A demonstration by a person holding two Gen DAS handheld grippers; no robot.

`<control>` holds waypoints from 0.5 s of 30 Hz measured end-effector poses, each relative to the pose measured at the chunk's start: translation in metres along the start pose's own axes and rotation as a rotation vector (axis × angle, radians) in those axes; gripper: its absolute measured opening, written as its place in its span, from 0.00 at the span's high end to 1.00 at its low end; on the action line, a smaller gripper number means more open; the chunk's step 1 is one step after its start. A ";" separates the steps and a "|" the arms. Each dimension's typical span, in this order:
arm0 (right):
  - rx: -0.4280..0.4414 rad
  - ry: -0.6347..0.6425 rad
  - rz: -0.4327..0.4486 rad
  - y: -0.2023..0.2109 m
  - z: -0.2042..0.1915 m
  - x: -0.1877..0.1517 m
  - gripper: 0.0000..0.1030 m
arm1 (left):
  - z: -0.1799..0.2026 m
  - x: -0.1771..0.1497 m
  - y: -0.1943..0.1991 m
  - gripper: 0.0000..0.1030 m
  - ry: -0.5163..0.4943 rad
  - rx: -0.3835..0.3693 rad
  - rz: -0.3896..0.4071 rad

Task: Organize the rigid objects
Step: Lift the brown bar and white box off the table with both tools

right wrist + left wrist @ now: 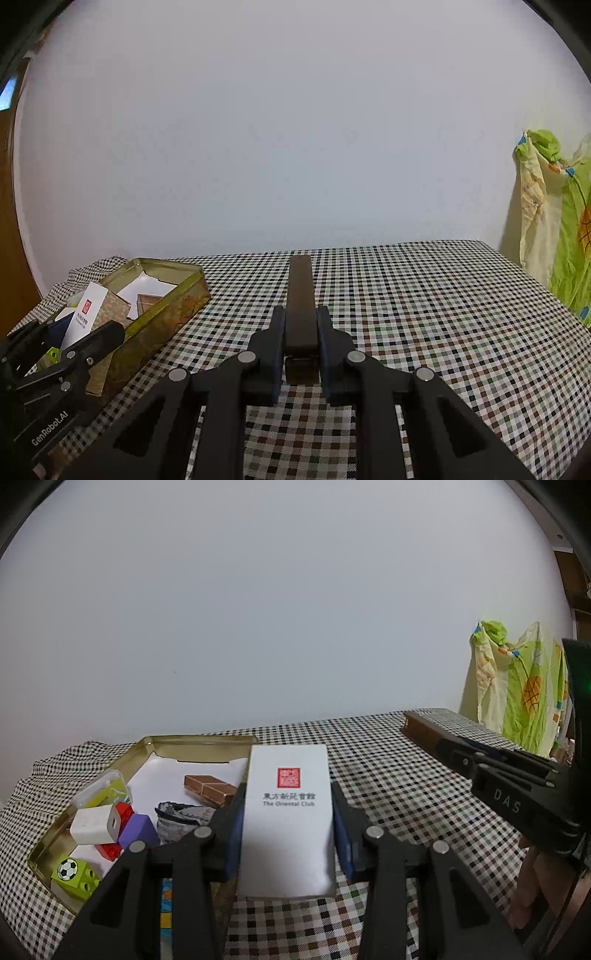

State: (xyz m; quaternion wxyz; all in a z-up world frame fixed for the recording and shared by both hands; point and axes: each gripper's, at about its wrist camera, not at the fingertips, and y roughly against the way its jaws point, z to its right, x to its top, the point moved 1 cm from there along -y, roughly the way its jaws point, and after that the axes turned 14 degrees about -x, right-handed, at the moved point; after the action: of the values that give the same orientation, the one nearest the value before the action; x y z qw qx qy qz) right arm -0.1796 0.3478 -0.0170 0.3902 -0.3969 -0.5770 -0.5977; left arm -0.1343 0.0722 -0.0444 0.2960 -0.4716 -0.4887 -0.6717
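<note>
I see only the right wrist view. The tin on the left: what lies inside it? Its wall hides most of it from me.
Observer: A white charger cube and a purple block lie at the end of the tin nearer the camera.
Operator: Is the middle free?
Observer: No, a brown two-piece block and a small grey pouch lie there.
Operator: How is the white box gripped?
Observer: The left tool clamps the white box by its two long sides, printed face up.

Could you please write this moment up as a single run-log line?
left claw: shut on white box | right claw: shut on brown bar | tin: open, partly filled
</note>
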 end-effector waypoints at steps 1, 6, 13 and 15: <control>0.003 -0.001 0.002 0.001 -0.001 0.000 0.83 | -0.001 0.000 0.001 0.61 0.002 0.001 0.002; 0.016 -0.006 0.015 0.007 0.002 -0.001 0.83 | -0.002 -0.001 0.005 0.61 -0.007 0.001 0.008; 0.027 -0.004 0.036 0.013 0.003 -0.002 0.83 | -0.005 -0.002 0.009 0.61 -0.006 0.000 0.015; 0.030 0.000 0.044 0.015 0.001 -0.002 0.83 | -0.007 -0.002 0.010 0.61 -0.002 0.000 0.016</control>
State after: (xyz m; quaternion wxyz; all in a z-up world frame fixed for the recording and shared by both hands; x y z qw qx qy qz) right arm -0.1645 0.3488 -0.0131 0.4093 -0.4037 -0.5770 -0.5801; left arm -0.1275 0.0624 -0.0433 0.3006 -0.4761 -0.4851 -0.6691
